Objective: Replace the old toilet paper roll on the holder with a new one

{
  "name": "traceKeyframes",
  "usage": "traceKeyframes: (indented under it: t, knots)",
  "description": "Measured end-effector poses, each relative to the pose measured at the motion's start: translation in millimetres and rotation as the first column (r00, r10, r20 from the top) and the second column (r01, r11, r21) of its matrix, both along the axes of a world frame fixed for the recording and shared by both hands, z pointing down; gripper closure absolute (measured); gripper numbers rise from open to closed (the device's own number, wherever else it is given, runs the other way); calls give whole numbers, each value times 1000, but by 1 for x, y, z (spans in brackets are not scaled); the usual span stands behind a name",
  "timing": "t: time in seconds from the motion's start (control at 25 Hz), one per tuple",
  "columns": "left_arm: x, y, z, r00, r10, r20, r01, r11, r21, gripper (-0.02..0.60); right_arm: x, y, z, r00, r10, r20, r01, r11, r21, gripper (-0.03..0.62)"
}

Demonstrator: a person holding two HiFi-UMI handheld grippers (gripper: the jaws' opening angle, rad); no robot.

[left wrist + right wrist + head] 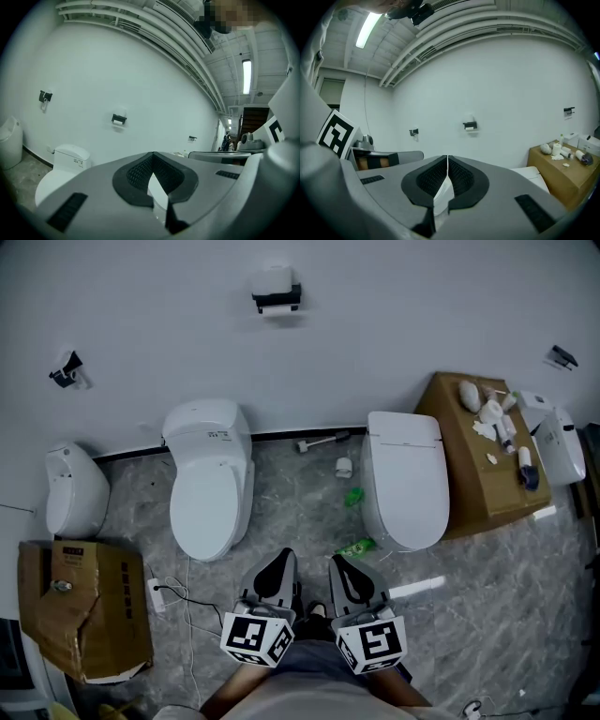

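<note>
A black wall holder with a white paper roll in it hangs high on the white wall, far ahead of both grippers. It also shows small as the holder in the left gripper view and the holder in the right gripper view. My left gripper and right gripper are side by side low in the head view, pointing at the wall. Both are shut with nothing between their jaws, as the left gripper and right gripper show up close. Several white items lie on a brown cabinet at the right.
Two white toilets, one left and one right, stand against the wall ahead. A smaller white unit and a cardboard box are at the left. Green litter and a cable lie on the marble floor.
</note>
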State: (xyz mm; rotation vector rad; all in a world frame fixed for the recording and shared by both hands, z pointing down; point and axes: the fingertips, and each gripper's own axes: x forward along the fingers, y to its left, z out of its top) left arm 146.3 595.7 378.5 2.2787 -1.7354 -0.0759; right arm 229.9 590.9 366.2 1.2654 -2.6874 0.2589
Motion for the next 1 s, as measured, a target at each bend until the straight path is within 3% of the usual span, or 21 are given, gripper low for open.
traceKeyframes:
  t: [0.4, 1.0]
  knots:
    - [-32, -90, -5, 999, 31, -23, -31, 1000, 1, 577, -40, -87, -8, 999, -2, -41, 3, 1000, 10, 577]
    - [-140, -218, -40, 999, 42, -27, -40, 996, 78, 577, -153, -216, -41, 999, -18, -45, 21, 996, 82, 577]
